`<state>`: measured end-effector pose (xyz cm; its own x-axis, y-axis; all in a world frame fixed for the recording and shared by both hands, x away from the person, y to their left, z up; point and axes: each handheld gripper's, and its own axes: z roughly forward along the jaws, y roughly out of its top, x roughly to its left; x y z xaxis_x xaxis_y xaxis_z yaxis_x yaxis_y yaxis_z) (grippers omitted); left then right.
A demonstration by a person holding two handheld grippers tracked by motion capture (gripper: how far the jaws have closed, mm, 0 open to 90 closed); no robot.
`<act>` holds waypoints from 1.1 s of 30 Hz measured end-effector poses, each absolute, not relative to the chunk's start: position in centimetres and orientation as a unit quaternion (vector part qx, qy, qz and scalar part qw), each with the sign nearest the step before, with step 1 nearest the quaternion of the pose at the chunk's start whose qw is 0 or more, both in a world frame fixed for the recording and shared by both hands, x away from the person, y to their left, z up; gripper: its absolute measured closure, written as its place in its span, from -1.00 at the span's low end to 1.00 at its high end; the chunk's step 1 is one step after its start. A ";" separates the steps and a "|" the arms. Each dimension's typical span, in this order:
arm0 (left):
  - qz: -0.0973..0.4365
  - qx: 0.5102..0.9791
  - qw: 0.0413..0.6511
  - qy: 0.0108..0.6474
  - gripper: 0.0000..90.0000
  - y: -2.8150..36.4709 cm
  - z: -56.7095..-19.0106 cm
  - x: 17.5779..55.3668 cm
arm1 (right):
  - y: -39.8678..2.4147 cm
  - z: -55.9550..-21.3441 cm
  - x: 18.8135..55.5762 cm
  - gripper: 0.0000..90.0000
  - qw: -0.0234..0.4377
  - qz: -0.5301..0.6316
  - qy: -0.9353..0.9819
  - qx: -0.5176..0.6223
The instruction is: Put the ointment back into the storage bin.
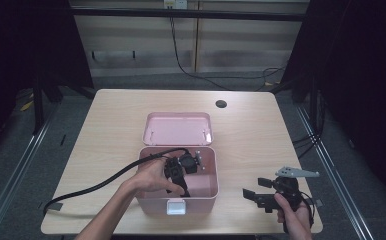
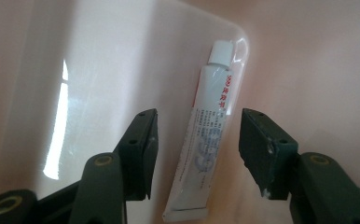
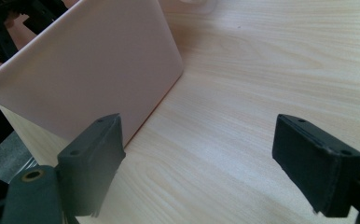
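A pink box (image 1: 203, 192) stands open at the table's middle, its lid (image 1: 178, 128) lying flat behind it. My left gripper (image 1: 181, 182) reaches down into the box. In the left gripper view a white tube (image 2: 205, 135) with red print and a white cap lies on the box floor (image 2: 99, 93), between the open jaws of my left gripper (image 2: 197, 154), which do not touch it. My right gripper (image 1: 256, 192) is held above the table to the right of the box, open and holding nothing. In the right gripper view the box's outer wall (image 3: 99, 79) stands just left of my right gripper (image 3: 206, 163).
A thick black cable (image 1: 96, 182) trails from the left gripper across the table's left front. A dark round hole (image 1: 221, 104) sits near the table's far edge. Bare wooden tabletop (image 1: 251, 145) lies to the right of the box.
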<state>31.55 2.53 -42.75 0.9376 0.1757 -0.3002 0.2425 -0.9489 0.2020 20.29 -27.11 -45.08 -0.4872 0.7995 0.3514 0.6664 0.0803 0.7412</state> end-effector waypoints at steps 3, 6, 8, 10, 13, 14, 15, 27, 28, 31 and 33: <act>-0.137 0.976 0.126 0.109 0.06 2.8 -42.3 31.5 | -27.1 -45.1 20.3 -0.64 0.073 0.457 0.731 0.501; -0.132 0.976 0.132 0.109 0.06 3.0 -41.7 31.4 | -27.1 -45.1 20.3 -0.64 0.073 0.457 0.731 0.501; -0.134 0.974 0.141 0.114 0.06 3.1 -41.4 31.3 | -27.1 -45.1 20.3 -0.64 0.073 0.457 0.731 0.501; -0.131 0.974 0.147 0.112 0.09 3.3 -40.9 31.2 | -27.1 -45.1 20.3 -0.64 0.072 0.457 0.731 0.501; -0.130 0.973 0.152 0.115 0.10 3.5 -40.3 31.2 | -27.1 -45.1 20.3 -0.64 0.072 0.457 0.731 0.502; -0.128 0.973 0.157 0.114 0.13 3.7 -40.0 31.2 | -27.1 -45.1 20.3 -0.64 0.072 0.457 0.731 0.502; -0.126 0.972 0.160 0.121 0.19 3.8 -39.8 31.2 | -27.1 -45.1 20.3 -0.64 0.072 0.457 0.731 0.501; -0.117 0.969 0.193 0.100 0.17 5.1 -37.3 30.1 | -27.1 -45.1 20.3 -0.64 0.072 0.456 0.731 0.502; -0.114 0.969 0.194 0.100 0.17 5.3 -37.2 29.9 | -27.1 -45.1 20.3 -0.64 0.072 0.456 0.731 0.503; -0.116 0.970 0.192 0.097 0.14 5.6 -36.8 29.6 | -27.1 -45.1 20.3 -0.65 0.072 0.457 0.731 0.502; -0.116 0.968 0.196 0.101 0.10 5.8 -36.5 29.6 | -27.1 -45.1 20.3 -0.65 0.072 0.458 0.731 0.502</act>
<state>29.59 5.83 -36.46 0.9527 0.1504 -0.2640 0.2412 -0.9027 0.3562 20.29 -27.10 -45.08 -0.4864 0.7992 0.3533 0.6667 0.0781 0.7412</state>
